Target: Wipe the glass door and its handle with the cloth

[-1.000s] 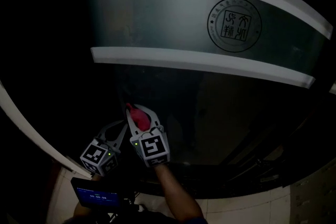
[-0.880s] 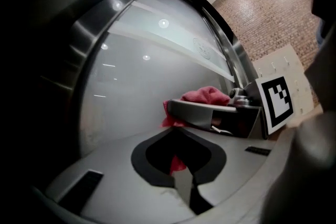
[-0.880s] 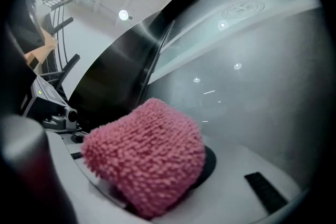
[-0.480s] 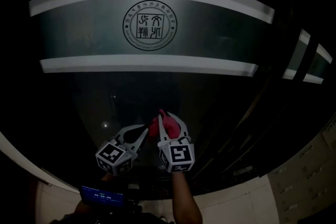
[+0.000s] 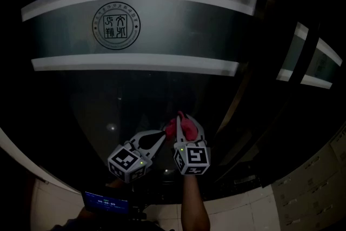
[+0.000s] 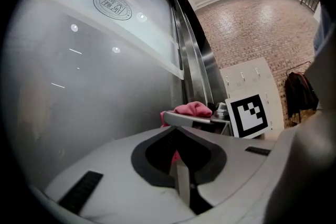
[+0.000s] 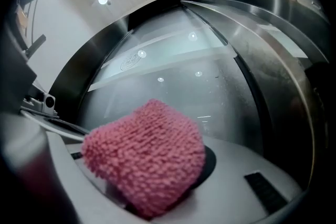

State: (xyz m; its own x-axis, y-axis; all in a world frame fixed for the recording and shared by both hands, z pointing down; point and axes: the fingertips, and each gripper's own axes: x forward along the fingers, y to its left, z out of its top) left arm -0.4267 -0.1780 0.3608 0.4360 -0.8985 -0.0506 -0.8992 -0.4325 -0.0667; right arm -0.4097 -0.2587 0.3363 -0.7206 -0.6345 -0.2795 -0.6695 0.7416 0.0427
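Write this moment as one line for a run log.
right gripper: jaws shut on pink cloth | cloth held up to glass door, below frosted band | left gripper: jaws together, empty

A brick wall (image 6: 252,29) rises behind pale cabinets (image 6: 247,78) and a hanging coat (image 6: 299,94).

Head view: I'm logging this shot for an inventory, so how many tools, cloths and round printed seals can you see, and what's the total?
Tools: 2 (left tool, right tool)
Pink cloth: 1
Round seal: 1
Total: 4
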